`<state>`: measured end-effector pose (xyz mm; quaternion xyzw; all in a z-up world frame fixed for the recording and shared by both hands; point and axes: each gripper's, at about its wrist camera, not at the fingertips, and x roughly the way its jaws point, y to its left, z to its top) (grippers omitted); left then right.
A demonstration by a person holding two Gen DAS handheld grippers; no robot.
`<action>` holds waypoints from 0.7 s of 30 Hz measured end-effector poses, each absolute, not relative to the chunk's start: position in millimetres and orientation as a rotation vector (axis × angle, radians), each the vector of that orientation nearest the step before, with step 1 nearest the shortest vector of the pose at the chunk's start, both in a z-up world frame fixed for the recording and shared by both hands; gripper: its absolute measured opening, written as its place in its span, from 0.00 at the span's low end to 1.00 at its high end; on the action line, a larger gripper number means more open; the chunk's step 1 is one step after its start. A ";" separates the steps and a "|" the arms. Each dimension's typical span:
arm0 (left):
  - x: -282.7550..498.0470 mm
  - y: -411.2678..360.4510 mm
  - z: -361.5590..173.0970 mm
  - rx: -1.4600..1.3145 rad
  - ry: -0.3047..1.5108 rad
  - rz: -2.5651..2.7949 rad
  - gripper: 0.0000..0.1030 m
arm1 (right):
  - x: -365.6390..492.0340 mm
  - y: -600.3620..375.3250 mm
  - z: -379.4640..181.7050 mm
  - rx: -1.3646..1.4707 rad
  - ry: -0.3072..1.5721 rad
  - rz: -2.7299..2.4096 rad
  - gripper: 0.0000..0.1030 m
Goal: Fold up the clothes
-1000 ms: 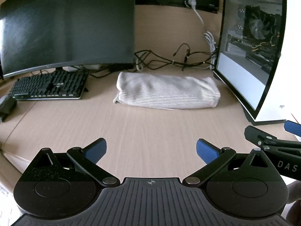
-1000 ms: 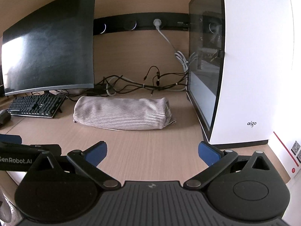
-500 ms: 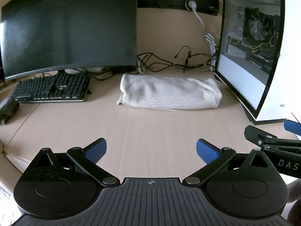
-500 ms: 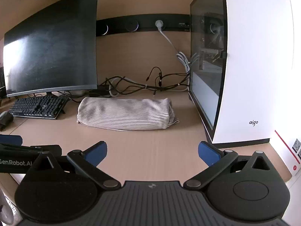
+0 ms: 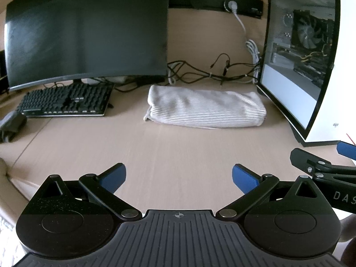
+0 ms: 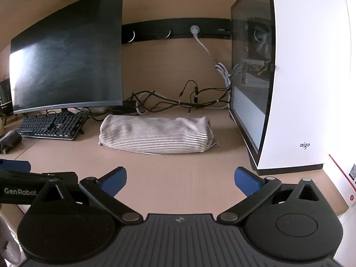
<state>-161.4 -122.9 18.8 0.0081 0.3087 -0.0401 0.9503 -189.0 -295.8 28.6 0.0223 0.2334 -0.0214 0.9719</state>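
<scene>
A white garment with thin dark stripes (image 5: pixel 205 109) (image 6: pixel 155 134) lies folded into a long bundle at the back of the wooden desk (image 5: pixel 169 151), between the keyboard and the computer case. My left gripper (image 5: pixel 179 174) hovers open over the desk's near part, well short of the garment, with nothing between its blue pads. In the right wrist view my right gripper (image 6: pixel 180 178) is open too and holds nothing, equally far from the bundle. Each gripper shows at the edge of the other's view.
A dark curved monitor (image 5: pixel 86 33) and a black keyboard (image 5: pixel 66 100) stand at the back left. A white computer case with a glass side (image 6: pixel 289 77) fills the right. Tangled cables (image 5: pixel 211 71) lie behind the garment. A dark object (image 5: pixel 11 124) sits at the far left.
Both grippers have risen and tilted slightly, so the desk scene sits a little lower in the views. The garment has not moved and both grippers stay open.
</scene>
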 end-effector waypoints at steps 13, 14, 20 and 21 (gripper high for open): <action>-160.5 -119.6 19.7 0.023 0.616 -0.076 1.00 | -186.4 -297.2 28.5 0.053 0.470 -0.029 1.00; -160.5 -119.4 19.8 0.024 0.615 -0.075 1.00 | -185.9 -297.0 28.5 0.053 0.470 -0.028 1.00; -156.1 -116.5 18.7 0.020 0.625 -0.075 1.00 | -182.2 -295.1 27.4 0.051 0.475 -0.025 1.00; -155.2 -116.1 18.5 0.020 0.627 -0.075 1.00 | -181.2 -294.9 27.1 0.051 0.477 -0.025 1.00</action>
